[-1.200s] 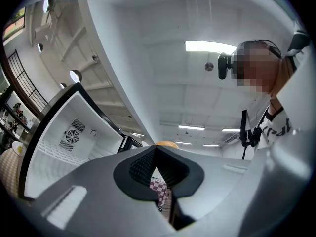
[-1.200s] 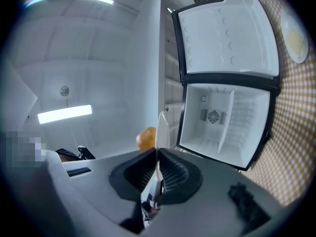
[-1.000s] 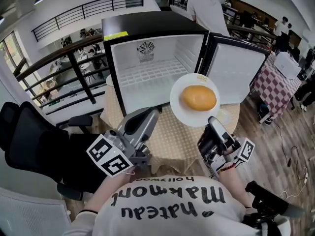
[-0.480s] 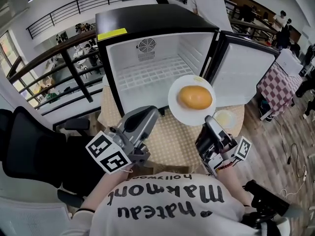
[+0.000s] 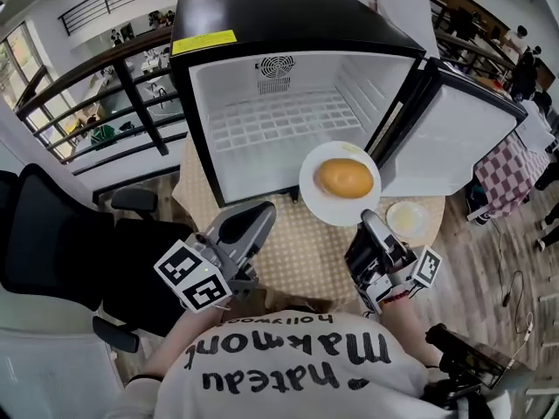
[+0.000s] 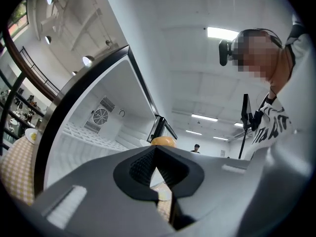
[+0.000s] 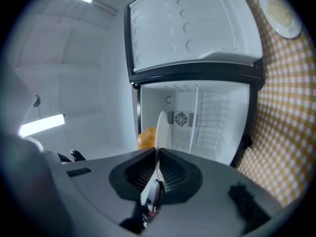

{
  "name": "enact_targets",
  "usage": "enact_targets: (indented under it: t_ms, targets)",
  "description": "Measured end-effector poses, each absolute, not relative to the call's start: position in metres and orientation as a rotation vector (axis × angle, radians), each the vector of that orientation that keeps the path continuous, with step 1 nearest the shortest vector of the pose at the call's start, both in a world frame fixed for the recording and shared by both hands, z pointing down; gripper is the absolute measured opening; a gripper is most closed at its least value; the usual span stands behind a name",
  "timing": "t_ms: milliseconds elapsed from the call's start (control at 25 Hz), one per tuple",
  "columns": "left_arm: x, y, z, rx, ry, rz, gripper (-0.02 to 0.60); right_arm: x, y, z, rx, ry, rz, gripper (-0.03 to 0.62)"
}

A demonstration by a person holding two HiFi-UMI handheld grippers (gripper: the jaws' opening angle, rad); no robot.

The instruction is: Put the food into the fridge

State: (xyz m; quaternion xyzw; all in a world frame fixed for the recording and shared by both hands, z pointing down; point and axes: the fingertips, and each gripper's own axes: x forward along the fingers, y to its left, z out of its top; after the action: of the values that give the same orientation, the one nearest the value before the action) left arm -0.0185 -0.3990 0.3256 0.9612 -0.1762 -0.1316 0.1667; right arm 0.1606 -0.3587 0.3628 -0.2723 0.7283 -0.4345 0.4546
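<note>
A white plate (image 5: pixel 313 190) with a golden bun (image 5: pixel 344 178) on it hangs level in front of the open black fridge (image 5: pixel 262 24), near the lower right corner of the opening. My right gripper (image 5: pixel 365 225) is shut on the plate's near rim. In the right gripper view the plate (image 7: pixel 161 125) shows edge-on between the jaws, with the bun (image 7: pixel 144 138) to its left. My left gripper (image 5: pixel 260 212) is lower left of the plate, shut and holding nothing. Its own view shows my left gripper (image 6: pixel 157 149) with jaw tips together and the bun (image 6: pixel 163 141) just beyond.
The fridge interior (image 5: pixel 279 129) is white, with a wire shelf and a fan at the back; its door (image 5: pixel 450 138) swings out to the right. A small plate (image 5: pixel 407 218) lies on the checked tablecloth (image 5: pixel 306 251). A black chair (image 5: pixel 61 243) stands left; railings lie behind.
The fridge has grown larger and come nearer in the head view. The plate with the bun stays in my right gripper, and the small plate on the table now shows fully.
</note>
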Motion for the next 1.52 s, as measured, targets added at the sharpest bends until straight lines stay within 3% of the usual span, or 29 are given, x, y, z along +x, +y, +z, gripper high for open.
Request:
enact_targets:
  t_ms: [840,1520]
  targets:
    - [-0.041,-0.420,0.398,2.522,-0.915,-0.318,0.005,0.196,-0.465,0.474,-0.812,1.687,-1.353,0.031]
    - [-0.069,-0.387,0.411,2.492,-1.063,-0.257,0.005,0.209,-0.516,0.534,-1.094,1.432,-1.485,0.031]
